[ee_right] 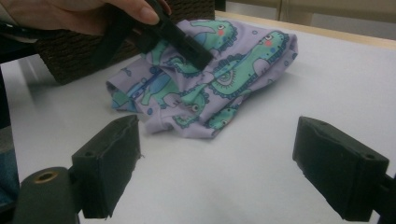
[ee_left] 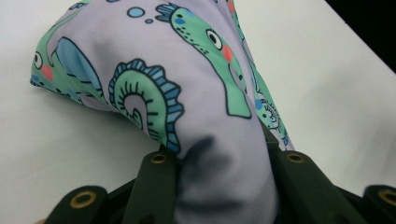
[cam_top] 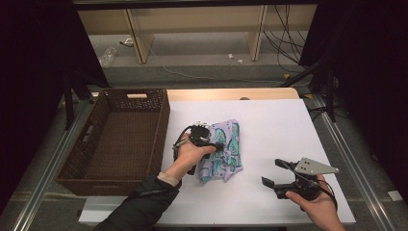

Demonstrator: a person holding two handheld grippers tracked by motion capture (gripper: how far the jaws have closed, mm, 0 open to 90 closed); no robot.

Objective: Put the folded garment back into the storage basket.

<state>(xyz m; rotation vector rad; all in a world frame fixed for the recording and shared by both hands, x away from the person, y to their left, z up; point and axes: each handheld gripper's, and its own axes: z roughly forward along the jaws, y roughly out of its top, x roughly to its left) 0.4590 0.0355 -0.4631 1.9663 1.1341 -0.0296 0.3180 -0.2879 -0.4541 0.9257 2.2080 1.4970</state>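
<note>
A lilac cloth (cam_top: 227,150) printed with green and blue sea creatures lies crumpled at the middle of the white table (cam_top: 279,125). My left gripper (cam_top: 219,145) reaches into it from the left and is shut on a fold. In the left gripper view the cloth (ee_left: 187,84) bulges up between the two black jaws of that gripper (ee_left: 226,158). My right gripper (cam_top: 272,172) rests near the front right of the table, open and holding nothing. In the right gripper view its jaws (ee_right: 217,163) stand wide apart, facing the cloth (ee_right: 219,79) and the left gripper (ee_right: 187,46).
A dark brown wicker basket (cam_top: 161,125) stands at the table's left, its inside bare; its wall shows behind the cloth (ee_right: 70,56). White table surface stretches to the right and behind the cloth. Metal rails run along both table sides.
</note>
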